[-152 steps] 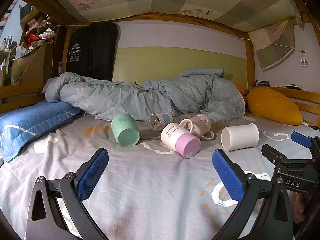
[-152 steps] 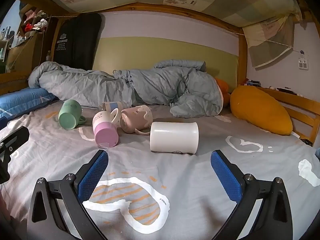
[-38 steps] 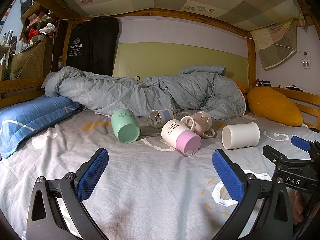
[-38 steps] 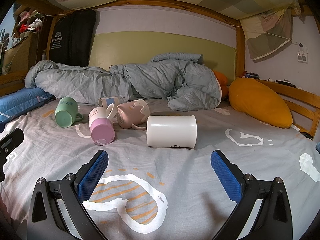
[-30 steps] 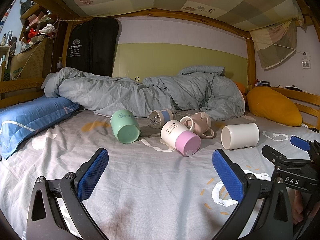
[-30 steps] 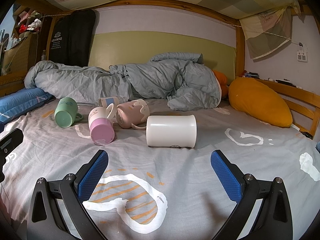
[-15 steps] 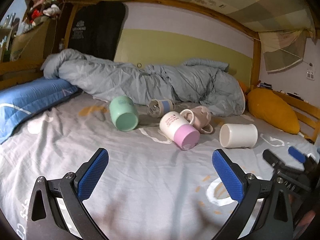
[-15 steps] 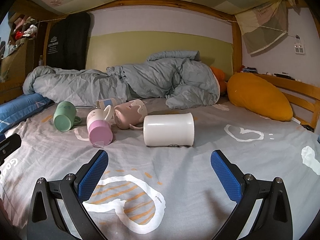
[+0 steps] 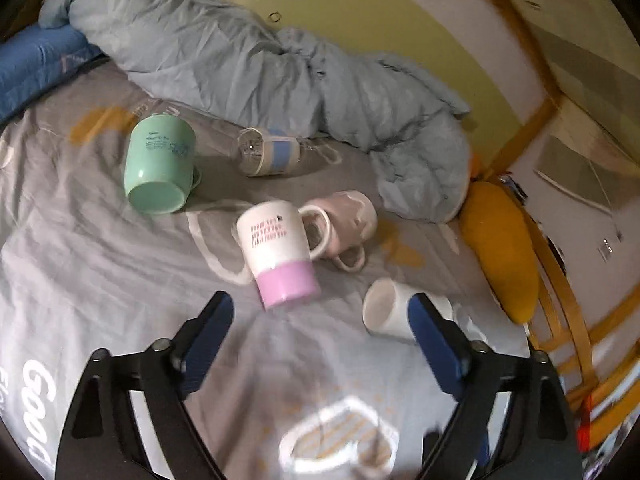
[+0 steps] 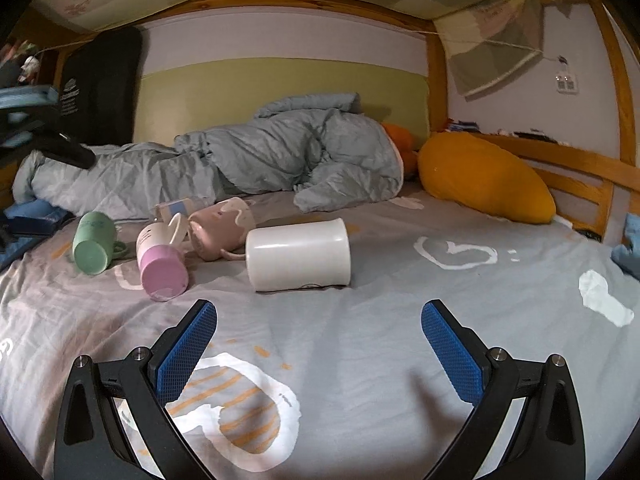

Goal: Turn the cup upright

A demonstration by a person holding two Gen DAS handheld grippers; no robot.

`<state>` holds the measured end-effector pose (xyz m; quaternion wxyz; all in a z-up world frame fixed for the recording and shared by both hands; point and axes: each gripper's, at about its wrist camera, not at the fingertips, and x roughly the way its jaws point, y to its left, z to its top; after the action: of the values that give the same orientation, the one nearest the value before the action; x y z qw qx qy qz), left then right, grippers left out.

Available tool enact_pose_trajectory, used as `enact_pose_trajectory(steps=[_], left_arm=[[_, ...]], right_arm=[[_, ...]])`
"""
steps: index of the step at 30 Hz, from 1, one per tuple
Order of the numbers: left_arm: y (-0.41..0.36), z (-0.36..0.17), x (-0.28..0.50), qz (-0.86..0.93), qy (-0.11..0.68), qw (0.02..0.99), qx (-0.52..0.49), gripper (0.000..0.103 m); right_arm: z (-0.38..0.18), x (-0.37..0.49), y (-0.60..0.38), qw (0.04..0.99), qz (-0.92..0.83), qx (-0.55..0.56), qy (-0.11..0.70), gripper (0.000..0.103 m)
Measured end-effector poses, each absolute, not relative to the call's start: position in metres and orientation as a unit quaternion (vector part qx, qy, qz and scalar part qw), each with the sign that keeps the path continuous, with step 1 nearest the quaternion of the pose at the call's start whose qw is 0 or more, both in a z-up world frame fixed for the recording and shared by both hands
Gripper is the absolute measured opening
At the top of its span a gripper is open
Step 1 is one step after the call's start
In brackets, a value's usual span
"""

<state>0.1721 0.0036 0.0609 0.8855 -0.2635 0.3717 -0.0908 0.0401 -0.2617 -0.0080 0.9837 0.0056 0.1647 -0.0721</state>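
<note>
**Cups lay tipped ahead of both grippers**

The left gripper (image 9: 320,334) hung over the bedsheet (image 9: 100,264), jaws spread wide and empty; the pink-bottomed mug (image 9: 280,254) lay on its side just ahead. The right gripper (image 10: 319,334) was equally wide, the white cup (image 10: 298,255) toppled directly ahead, apart from it.

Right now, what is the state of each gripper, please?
Left gripper: open, holding nothing, above the bed.
Right gripper: open, holding nothing, facing the white cup.
</note>
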Motion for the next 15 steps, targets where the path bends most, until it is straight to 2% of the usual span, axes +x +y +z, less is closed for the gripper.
enact_pose_trajectory(steps=[5,15], left_arm=[[-0.014,0.045,0.235,-0.069,0.433,0.87,-0.227,0.086],[-0.045,-0.047,0.312,-0.039,0.555,0.81,-0.186,0.085]], right_arm=[[-0.009,0.045,-0.263,0.982,-0.069,0.007,0.177,0.103],[-0.009,0.05,-0.257,0.981,-0.069,0.0,0.182,0.103]])
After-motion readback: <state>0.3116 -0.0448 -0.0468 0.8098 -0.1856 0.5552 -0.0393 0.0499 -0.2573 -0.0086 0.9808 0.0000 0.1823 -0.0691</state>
